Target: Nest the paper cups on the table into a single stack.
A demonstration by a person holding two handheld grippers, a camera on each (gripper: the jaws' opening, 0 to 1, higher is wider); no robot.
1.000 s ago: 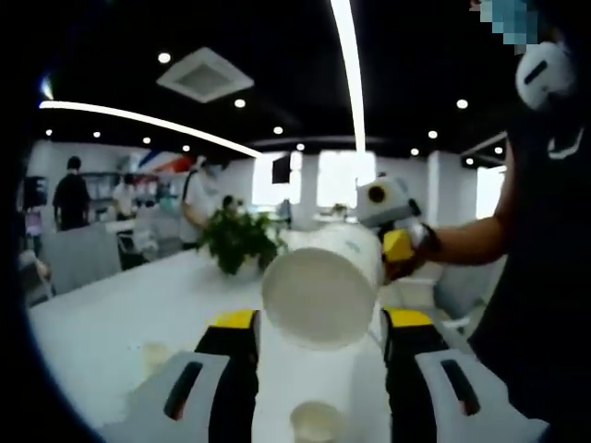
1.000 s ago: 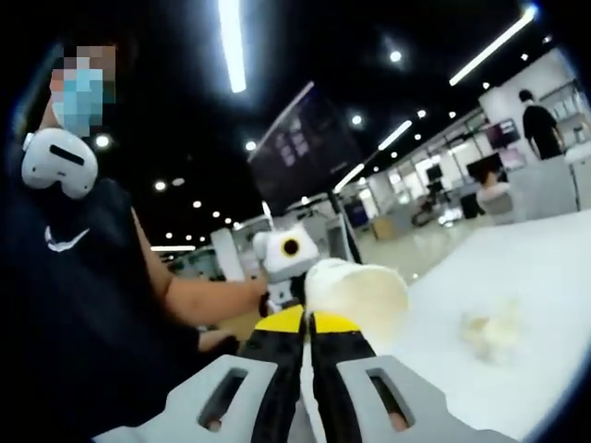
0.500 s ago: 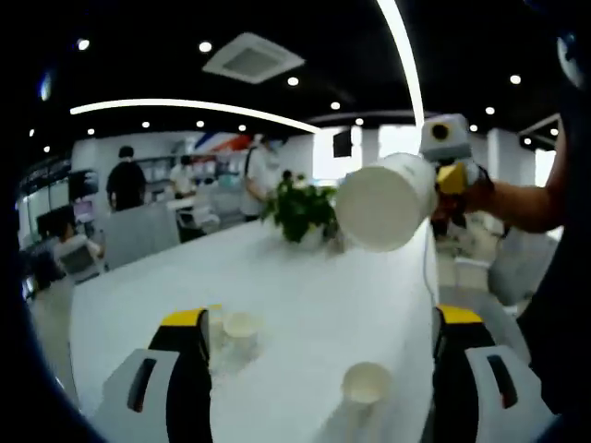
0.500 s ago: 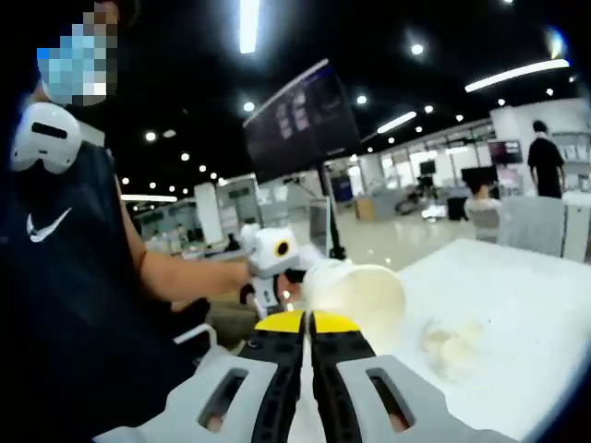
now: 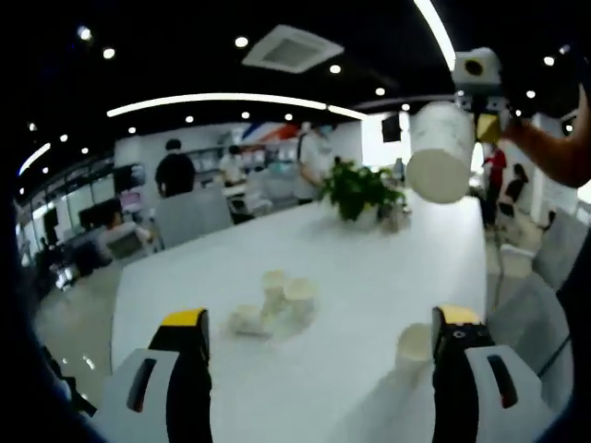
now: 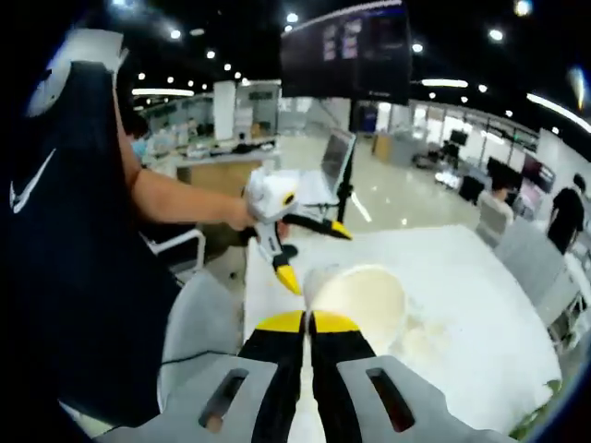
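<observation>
Three loose cups [image 5: 277, 300] sit on the desk [image 5: 369, 277] ahead of the wide-open, empty left gripper [image 5: 319, 369]; the right gripper [image 6: 307, 332], clamped on the held cup [image 6: 355, 295], hangs far right above.

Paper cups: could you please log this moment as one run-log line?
right gripper: shut on paper cup, raised | left gripper: open, empty | loose cups: on white table

Left gripper view: loose cups [image 5: 277, 300] mid-bench [image 5: 369, 268] blurred, count unclear, one may lie on its side. Cup [image 5: 415, 346] near right jaw partly hidden behind it. Right gripper view: pale smear [image 6: 434, 337] on bench beyond held cup [image 6: 355, 300], too blurred to identify; held cup's base hidden by the claw jaws.
</observation>
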